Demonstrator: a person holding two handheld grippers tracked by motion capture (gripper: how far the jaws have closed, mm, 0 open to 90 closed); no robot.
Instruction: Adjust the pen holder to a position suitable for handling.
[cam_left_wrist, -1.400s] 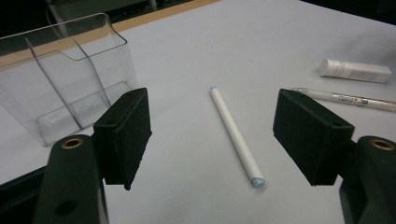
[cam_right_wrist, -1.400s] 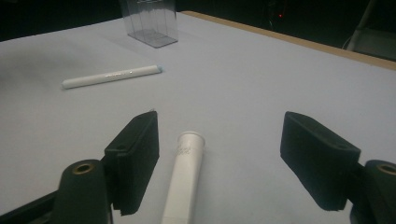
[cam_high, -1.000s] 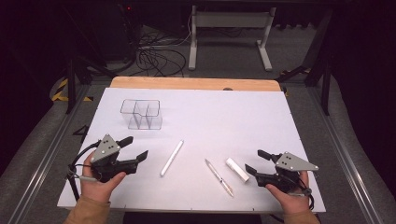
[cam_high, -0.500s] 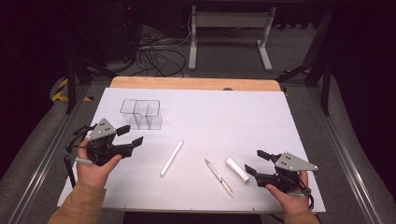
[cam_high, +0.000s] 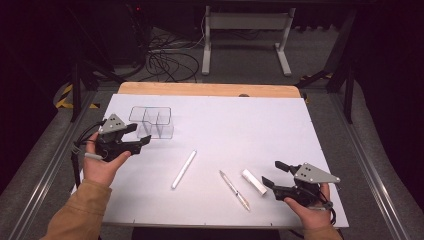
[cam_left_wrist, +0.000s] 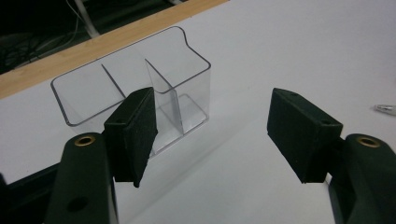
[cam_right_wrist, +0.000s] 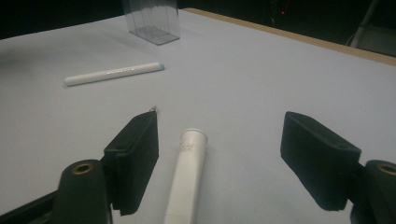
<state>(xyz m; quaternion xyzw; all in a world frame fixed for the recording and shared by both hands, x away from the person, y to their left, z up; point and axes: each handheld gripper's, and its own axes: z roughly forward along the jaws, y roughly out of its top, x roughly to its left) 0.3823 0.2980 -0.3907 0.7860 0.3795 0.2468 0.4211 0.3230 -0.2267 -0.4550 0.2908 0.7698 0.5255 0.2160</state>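
- The left gripper (cam_high: 140, 135) has its jaws apart, just eased a little narrower, with nothing between them; the clear plastic three-compartment organizer (cam_left_wrist: 140, 88) stands just ahead, one pad in front of its near wall.
- The right gripper (cam_high: 270, 174) is spread wide and grips nothing; the short white plastic tube (cam_right_wrist: 187, 179) lies on the white tabletop (cam_high: 240, 125) between its pads, apparently untouched.
- Beyond lie a slim silver pen (cam_high: 235, 190) and a long white marker (cam_right_wrist: 114, 73).

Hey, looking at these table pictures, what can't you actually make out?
- Short white tube: near end cut off by the bottom edge of the right gripper view; its print is too blurred to read.
- Thin pen: hidden behind a jaw there except its tip.
- Clear organizer: front wall partly hidden by a jaw in the left gripper view.
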